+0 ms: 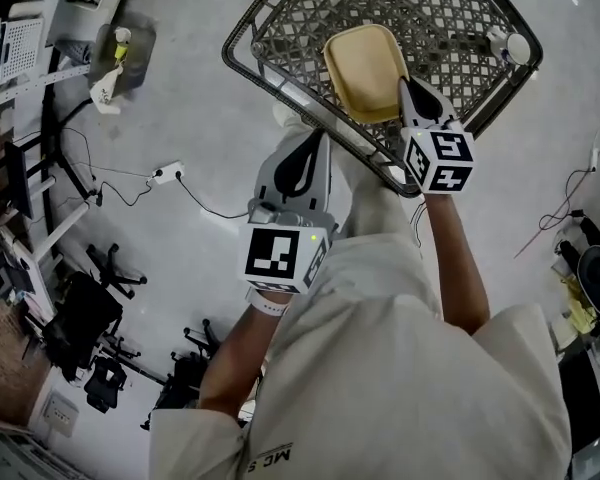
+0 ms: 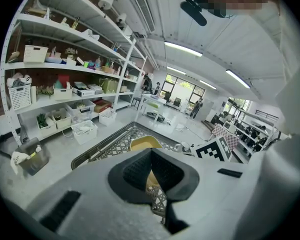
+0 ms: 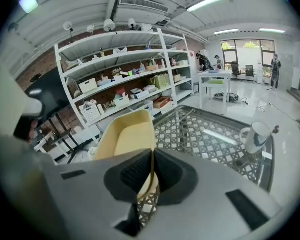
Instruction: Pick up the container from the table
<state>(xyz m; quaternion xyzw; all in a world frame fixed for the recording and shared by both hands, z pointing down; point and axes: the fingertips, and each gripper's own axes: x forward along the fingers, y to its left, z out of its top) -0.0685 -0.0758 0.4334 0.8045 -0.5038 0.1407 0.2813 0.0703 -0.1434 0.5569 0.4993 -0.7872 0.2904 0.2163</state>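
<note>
A shallow yellow container [image 1: 363, 68] hangs tilted over the lattice-patterned glass table [image 1: 280, 23]. My right gripper [image 1: 404, 84] is shut on the container's near rim. In the right gripper view the container's thin wall [image 3: 127, 139] runs straight between the jaws of the right gripper [image 3: 150, 176]. My left gripper [image 1: 318, 140] hovers by the table's near edge, left of the container and apart from it. Its jaws are shut on nothing. In the left gripper view the container [image 2: 142, 143] shows beyond the left gripper [image 2: 151, 171].
A white mug [image 1: 517, 46] stands at the table's far right corner, also seen as the mug [image 3: 255, 134]. A power strip and cable [image 1: 167, 173] lie on the floor at left, office chairs [image 1: 90, 313] lower left. Stocked shelves [image 3: 125, 89] stand beyond the table.
</note>
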